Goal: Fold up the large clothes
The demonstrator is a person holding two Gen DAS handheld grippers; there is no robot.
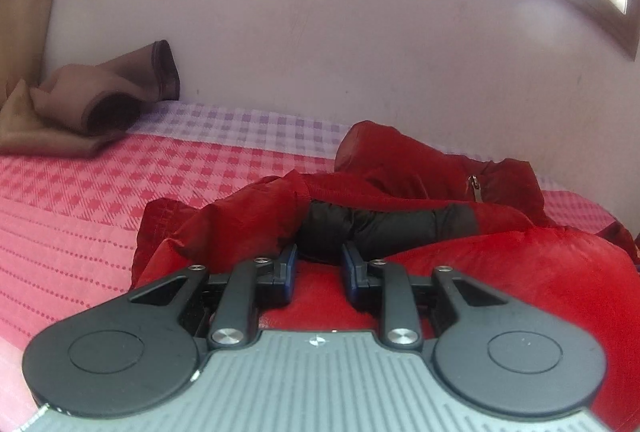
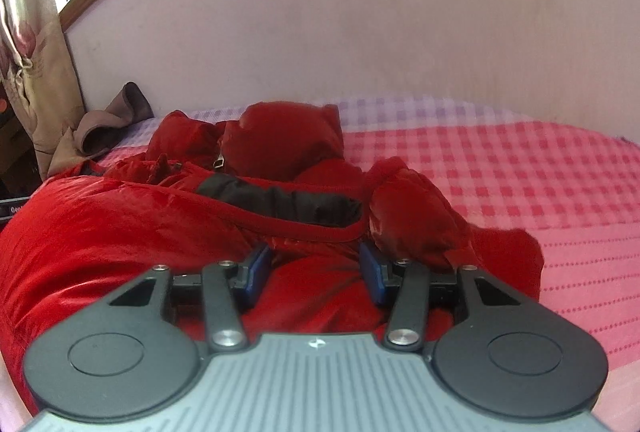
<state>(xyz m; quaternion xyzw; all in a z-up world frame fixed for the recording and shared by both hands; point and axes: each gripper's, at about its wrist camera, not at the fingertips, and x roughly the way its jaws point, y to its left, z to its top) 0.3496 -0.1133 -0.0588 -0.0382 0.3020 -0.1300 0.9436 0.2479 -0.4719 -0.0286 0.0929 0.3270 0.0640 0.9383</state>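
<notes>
Left wrist view: a red jacket [image 1: 460,264] lies bunched on a pink checked bed [image 1: 80,216], its black lining [image 1: 372,228] showing. The left gripper [image 1: 319,268] hangs over it, jaws parted, pinching nothing visible. Right wrist view: the right gripper [image 2: 316,268] is likewise parted above red cloth, beside a loose sleeve [image 2: 416,216]. No neat fold shows; most folding seems left.
</notes>
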